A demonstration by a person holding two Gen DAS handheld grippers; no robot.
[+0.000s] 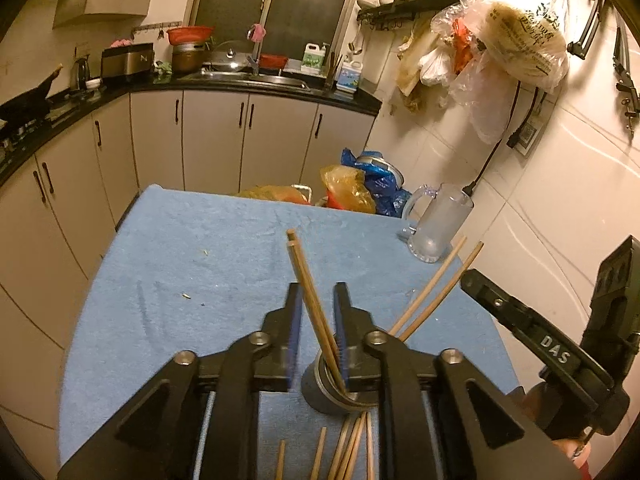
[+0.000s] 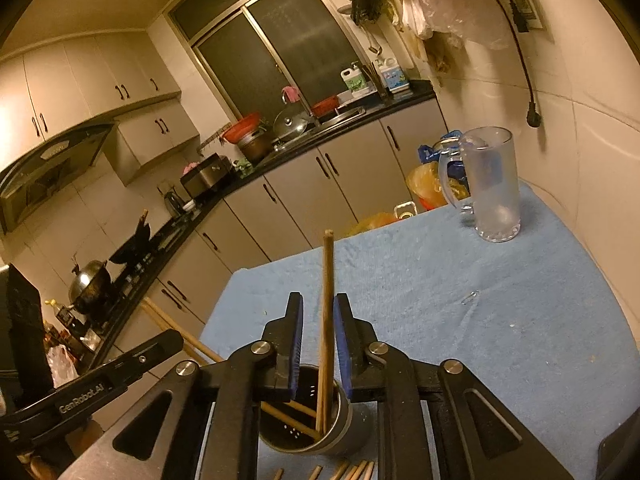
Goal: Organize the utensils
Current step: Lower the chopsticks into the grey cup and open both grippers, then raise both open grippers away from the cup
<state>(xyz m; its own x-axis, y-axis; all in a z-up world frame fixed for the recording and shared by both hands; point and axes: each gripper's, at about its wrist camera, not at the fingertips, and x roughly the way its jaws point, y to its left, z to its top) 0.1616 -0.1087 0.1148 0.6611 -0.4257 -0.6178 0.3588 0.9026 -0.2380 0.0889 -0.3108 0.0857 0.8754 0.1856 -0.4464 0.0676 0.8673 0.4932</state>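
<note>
A metal utensil holder [image 1: 334,390] stands on the blue towel [image 1: 200,264] just below both grippers; it also shows in the right wrist view [image 2: 320,420]. Wooden chopsticks [image 1: 312,300] stand in it and lean out. In the left wrist view a pair rises between the fingers of my left gripper [image 1: 318,296], whose jaws are apart. In the right wrist view chopsticks [image 2: 328,308] rise between the fingers of my right gripper [image 2: 318,308], jaws apart, not clamping. More chopsticks [image 1: 348,448] lie on the towel by the holder.
A frosted glass mug [image 1: 438,224] stands at the towel's far right corner, also in the right wrist view [image 2: 490,184]. Plastic bags [image 1: 360,188] sit beyond the table's far edge. Kitchen counter and cabinets [image 1: 208,136] lie behind; a tiled wall is to the right.
</note>
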